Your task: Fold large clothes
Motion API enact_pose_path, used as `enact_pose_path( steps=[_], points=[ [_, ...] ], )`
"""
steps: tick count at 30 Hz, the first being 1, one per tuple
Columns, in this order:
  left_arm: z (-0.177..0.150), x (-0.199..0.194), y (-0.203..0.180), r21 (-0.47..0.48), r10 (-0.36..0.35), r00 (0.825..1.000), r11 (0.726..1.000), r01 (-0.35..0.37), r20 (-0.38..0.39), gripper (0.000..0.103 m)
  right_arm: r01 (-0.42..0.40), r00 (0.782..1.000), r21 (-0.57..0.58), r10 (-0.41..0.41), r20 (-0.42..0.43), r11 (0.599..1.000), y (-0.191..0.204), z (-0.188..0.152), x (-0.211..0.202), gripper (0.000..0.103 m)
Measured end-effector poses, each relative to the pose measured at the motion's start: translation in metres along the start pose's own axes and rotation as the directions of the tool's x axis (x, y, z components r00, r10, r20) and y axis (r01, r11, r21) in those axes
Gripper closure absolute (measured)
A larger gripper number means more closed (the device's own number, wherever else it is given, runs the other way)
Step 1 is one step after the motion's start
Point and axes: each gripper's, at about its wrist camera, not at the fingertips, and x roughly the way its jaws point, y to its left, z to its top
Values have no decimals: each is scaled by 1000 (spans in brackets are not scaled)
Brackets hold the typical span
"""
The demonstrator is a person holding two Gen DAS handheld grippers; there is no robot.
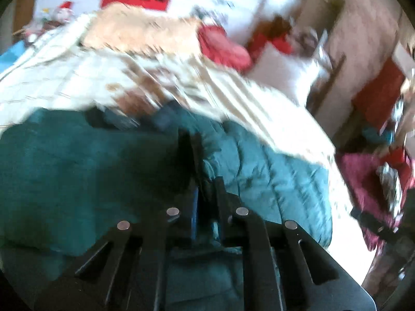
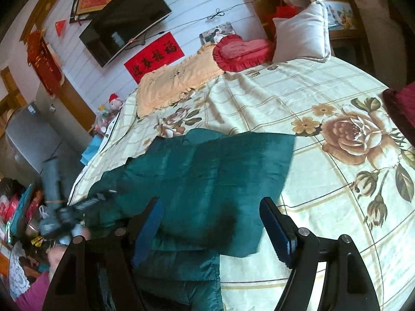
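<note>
A dark teal quilted jacket [image 2: 212, 171] lies partly folded on the floral bedspread [image 2: 298, 98]. My right gripper [image 2: 211, 223] is open above the jacket's near part, its blue pads apart and empty. My left gripper [image 2: 103, 194] shows at the jacket's left edge in the right wrist view. In the blurred left wrist view the left gripper [image 1: 201, 160] is shut on a fold of the jacket [image 1: 272, 181], with the fabric pinched between its fingers.
At the bed's head lie a peach pillow [image 2: 171, 83], a red heart cushion [image 2: 241, 51] and a white pillow [image 2: 303, 33]. A television [image 2: 124, 20] hangs on the wall. Clutter and a person's hand are at the left bedside [image 2: 39, 220].
</note>
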Motion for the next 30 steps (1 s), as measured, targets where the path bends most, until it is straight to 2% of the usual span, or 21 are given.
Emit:
enact_pose_path(
  steps=[3, 5, 7, 8, 9, 12, 13, 15, 17, 18, 19, 20, 23, 26, 30],
  points=[
    [14, -36, 35, -66, 47, 996, 997, -42, 72, 97, -10, 1000, 1, 10, -2, 1000, 8, 1, 3, 28],
    [20, -65, 62, -85, 125, 981, 990, -113, 150, 97, -11, 1000, -13, 11, -12, 1000, 18, 1, 11, 28],
    [24, -84, 86, -100, 189, 963, 980, -172, 194, 97, -9, 1000, -24, 8, -30, 1000, 28, 2, 23, 28],
    [25, -94, 104, -133, 217, 955, 972, -193, 202, 97, -11, 999, -27, 10, -39, 1000, 33, 2, 30, 28],
    [24, -96, 115, -157, 224, 955, 968, -195, 192, 98, -14, 999, -28, 13, -47, 1000, 37, 2, 35, 28],
    [13, -90, 131, -136, 171, 980, 978, -156, 102, 98, -1, 999, -16, 0, -47, 1000, 49, 6, 50, 28],
    [9, -88, 130, -126, 152, 984, 982, -139, 98, 97, -3, 999, -13, 2, -44, 1000, 52, 7, 52, 28],
    [1, -79, 120, -104, 75, 994, 992, -66, 84, 97, -15, 999, 2, 15, -46, 1000, 55, 7, 54, 28],
    [-5, -64, 108, -108, -18, 999, 994, 22, 33, 88, -25, 998, 6, 26, -53, 1000, 59, 6, 54, 28],
    [-6, -55, 101, -109, -58, 998, 992, 58, 2, 65, -22, 998, 0, 22, -57, 1000, 60, 6, 53, 28],
    [-7, -49, 93, -109, -85, 996, 991, 83, -17, 35, -18, 998, -7, 18, -60, 1000, 60, 5, 52, 28],
    [-10, -40, 83, -111, -130, 991, 986, 126, -29, 29, -17, 998, -15, 16, -63, 1000, 60, 3, 49, 27],
    [-11, -22, 58, -106, -178, 982, 980, 171, -61, 26, -18, 998, -23, 16, -67, 1000, 57, 2, 41, 27],
    [-11, 8, 39, -120, -175, 974, 980, 158, -145, 26, -13, 999, -14, 13, -53, 1000, 47, 2, 29, 26],
    [-17, 38, 12, -79, -134, 966, 990, 119, -222, 26, -12, 999, 14, 13, -31, 1000, 31, 3, 17, 25]
  ],
)
